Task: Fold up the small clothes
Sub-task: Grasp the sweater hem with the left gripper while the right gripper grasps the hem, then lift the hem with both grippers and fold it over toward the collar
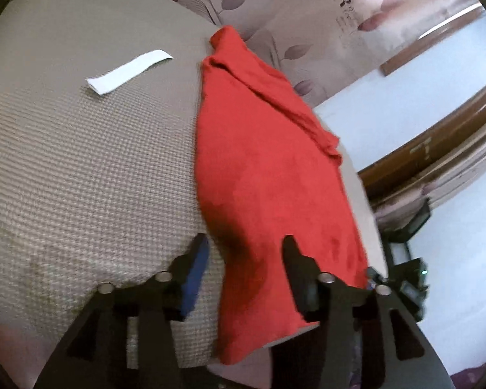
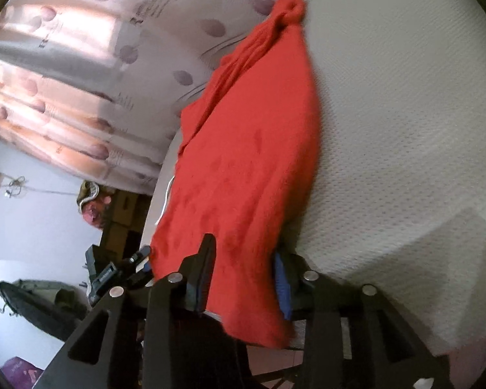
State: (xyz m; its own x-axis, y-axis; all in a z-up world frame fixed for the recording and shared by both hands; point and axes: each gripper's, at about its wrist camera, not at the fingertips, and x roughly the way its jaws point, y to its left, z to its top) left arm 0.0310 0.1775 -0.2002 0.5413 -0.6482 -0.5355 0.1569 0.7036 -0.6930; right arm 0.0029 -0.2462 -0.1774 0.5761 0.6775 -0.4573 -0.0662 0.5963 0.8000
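Red garment [image 1: 269,162] lay along the table's [image 1: 81,162] right edge, near end drooping over the corner — textured beige cover, white strip [image 1: 129,71] far left. Leaf-print curtain [image 2: 81,81] behind. Left gripper [image 1: 243,249] half open, cloth between the jaws, unpinched; right gripper [image 2: 243,259] partly open, straddling the hem.

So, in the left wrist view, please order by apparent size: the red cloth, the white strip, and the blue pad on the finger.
1. Red cloth, clearly the largest.
2 and 3. White strip and blue pad cover similar areas; the pad sits very near the camera, so I would not rank them.
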